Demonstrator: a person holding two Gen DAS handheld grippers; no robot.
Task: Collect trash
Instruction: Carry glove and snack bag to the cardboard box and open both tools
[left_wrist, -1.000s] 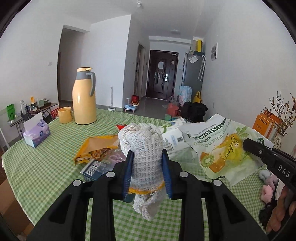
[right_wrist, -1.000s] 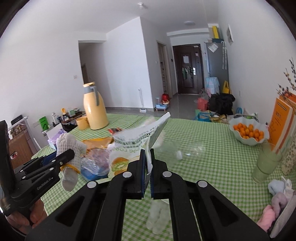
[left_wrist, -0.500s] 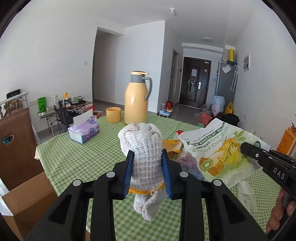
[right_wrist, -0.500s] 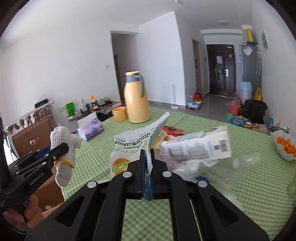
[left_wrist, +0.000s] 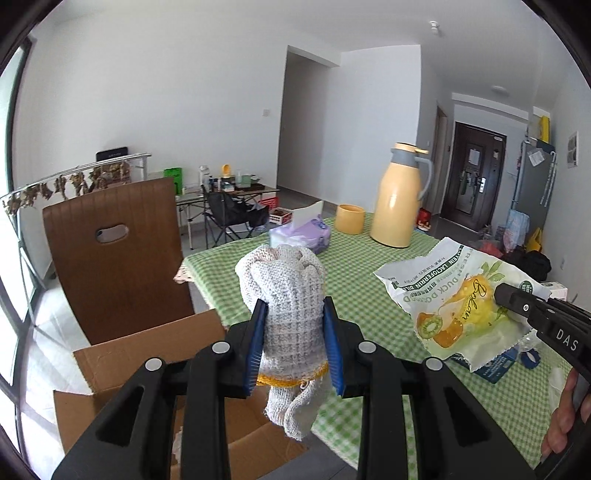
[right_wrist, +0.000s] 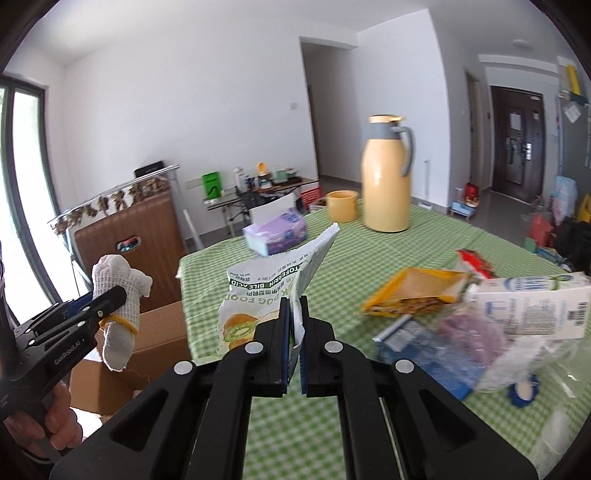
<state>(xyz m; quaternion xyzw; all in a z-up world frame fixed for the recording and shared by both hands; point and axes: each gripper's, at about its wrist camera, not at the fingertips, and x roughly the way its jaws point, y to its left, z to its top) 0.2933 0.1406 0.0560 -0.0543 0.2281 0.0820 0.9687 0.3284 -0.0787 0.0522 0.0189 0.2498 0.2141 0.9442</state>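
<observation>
Swinging from mid-table toward cardboard box (left_wrist: 147, 354), glove (left_wrist: 288, 295) clamped.

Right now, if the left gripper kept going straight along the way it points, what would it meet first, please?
Likely the green checked table, near its corner just beyond the held white glove. The left gripper points slightly downward over the cardboard box; depth is uncertain.
</observation>
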